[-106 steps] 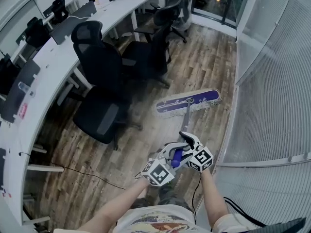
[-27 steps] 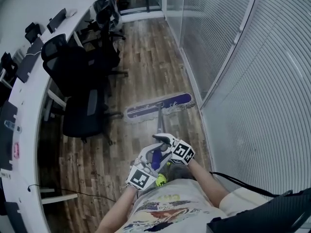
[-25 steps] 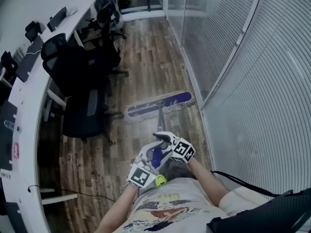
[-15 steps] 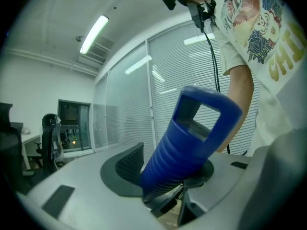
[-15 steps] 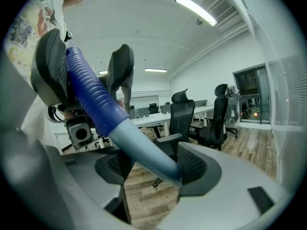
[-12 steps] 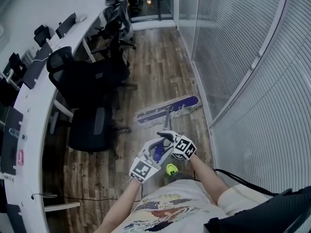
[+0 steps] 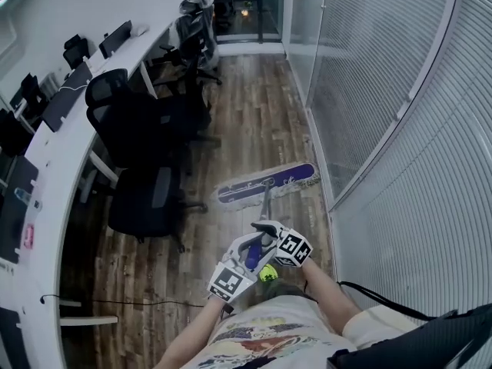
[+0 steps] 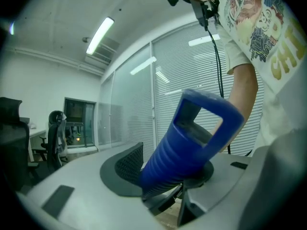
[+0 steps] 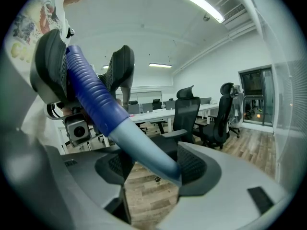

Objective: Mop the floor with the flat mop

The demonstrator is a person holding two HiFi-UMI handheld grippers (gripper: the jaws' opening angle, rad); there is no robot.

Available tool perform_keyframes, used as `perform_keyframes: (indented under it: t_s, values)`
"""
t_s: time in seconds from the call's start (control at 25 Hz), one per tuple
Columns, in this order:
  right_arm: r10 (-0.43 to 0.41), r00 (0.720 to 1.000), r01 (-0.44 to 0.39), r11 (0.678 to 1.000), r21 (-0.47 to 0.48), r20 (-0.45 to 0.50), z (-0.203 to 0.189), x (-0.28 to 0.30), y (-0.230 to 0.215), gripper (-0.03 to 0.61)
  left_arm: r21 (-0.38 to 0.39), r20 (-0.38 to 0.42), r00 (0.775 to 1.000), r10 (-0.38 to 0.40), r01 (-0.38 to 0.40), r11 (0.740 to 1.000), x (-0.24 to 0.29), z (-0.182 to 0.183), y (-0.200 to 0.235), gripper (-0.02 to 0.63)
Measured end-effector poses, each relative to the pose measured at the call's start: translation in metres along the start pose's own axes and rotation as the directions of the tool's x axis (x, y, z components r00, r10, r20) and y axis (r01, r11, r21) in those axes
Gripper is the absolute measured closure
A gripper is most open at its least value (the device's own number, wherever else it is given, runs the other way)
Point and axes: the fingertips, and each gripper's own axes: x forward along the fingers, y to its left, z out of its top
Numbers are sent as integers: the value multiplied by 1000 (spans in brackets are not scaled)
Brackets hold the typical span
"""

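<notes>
Along the left edge of the head view the curved white desk (image 7: 48, 146) and the black office chairs (image 7: 143, 197) sit lower in the picture than they did a second ago. The dark doorway at the far end of the aisle looks closer, so the person has walked forward along the wood floor (image 7: 254, 102).

The flat mop (image 7: 267, 183) has travelled with them. Its purple head lies flat on the planks ahead of the hands, slanted, with its right end now close to the foot of the glass wall. I judge one pass down this strip to be under way, with most of the aisle beyond the head not yet covered.

The left gripper (image 7: 247, 252) is clamped round the ribbed blue grip (image 8: 188, 143) at the top of the handle, its jaws standing fairly wide on that thick part. Just past it, the right gripper (image 7: 266, 229) is closed on the pale pole (image 9: 144, 147) below the grip, and the pole runs slantwise between its pads. Both holds look unchanged.

The blinded glass wall (image 7: 384, 106) fills the right side.
</notes>
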Motion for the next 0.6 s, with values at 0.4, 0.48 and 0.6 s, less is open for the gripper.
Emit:
perform_keyframes:
  t_s: [0.4,0.48,0.6]
  values:
    - [-101,992,98,995,34,77,-19,-32,176,330,62,-71,984,-163,168,984,-120,-2,-150,451]
    - [-117,988,112,992,56,101,-20,-40,207,330,63,-96,975,-198,205,977,-141,-3,-177,451]
    - [-141,983,133,989,71,121,-27,-51,253,330,81,-120,964,-238,249,965,-171,0,-216,449]
